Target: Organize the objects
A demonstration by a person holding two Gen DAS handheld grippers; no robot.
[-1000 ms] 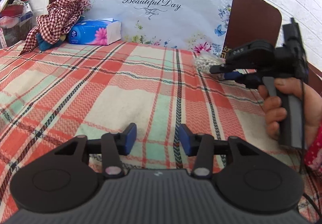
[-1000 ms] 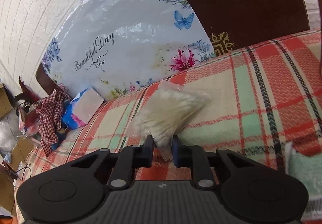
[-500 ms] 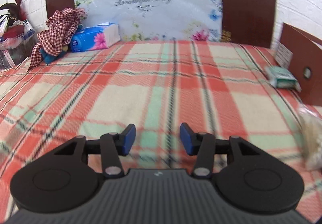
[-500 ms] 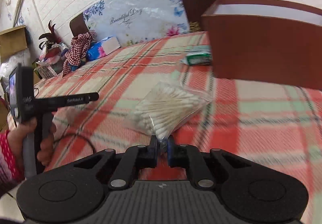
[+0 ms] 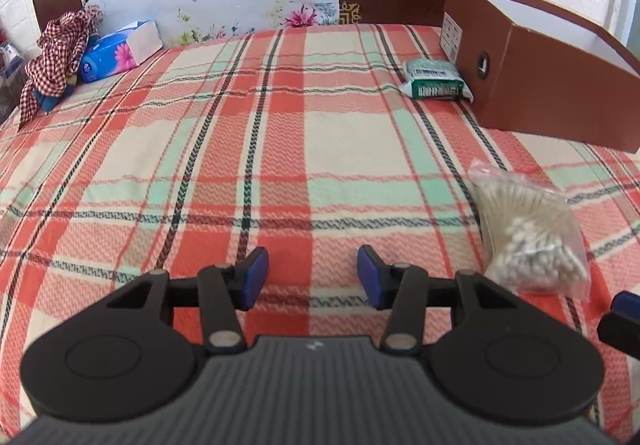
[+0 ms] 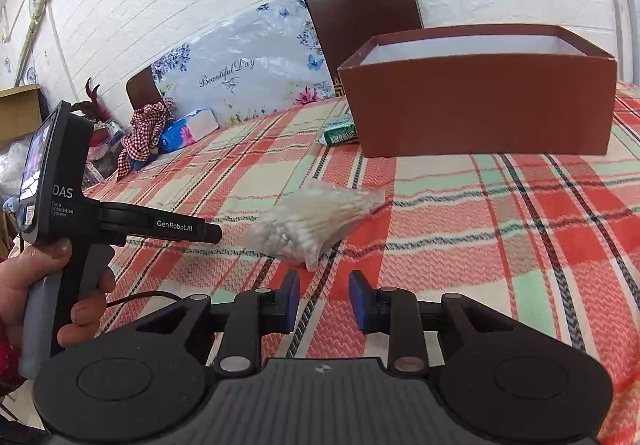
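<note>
Cotton-swab bag (image 6: 316, 221), released a moment ago, lies on the bed (image 5: 280, 149) before the gaping right tool (image 6: 323, 295); left tool (image 5: 312, 277) gapes empty, box (image 6: 480, 113) unfilled.

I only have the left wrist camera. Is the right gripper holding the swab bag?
Observer: No. The right gripper is open, and the swab bag lies on the blanket just ahead of its fingertips.
Operator: Is the box open across its whole top?
Observer: Yes. The box shows its full rim with no lid and white inner walls. Its floor is hidden.
Operator: Where does my left gripper sit relative to the bag?
Observer: The left gripper is level and its tip points at the bag's left end. I cannot tell whether they touch.
</note>
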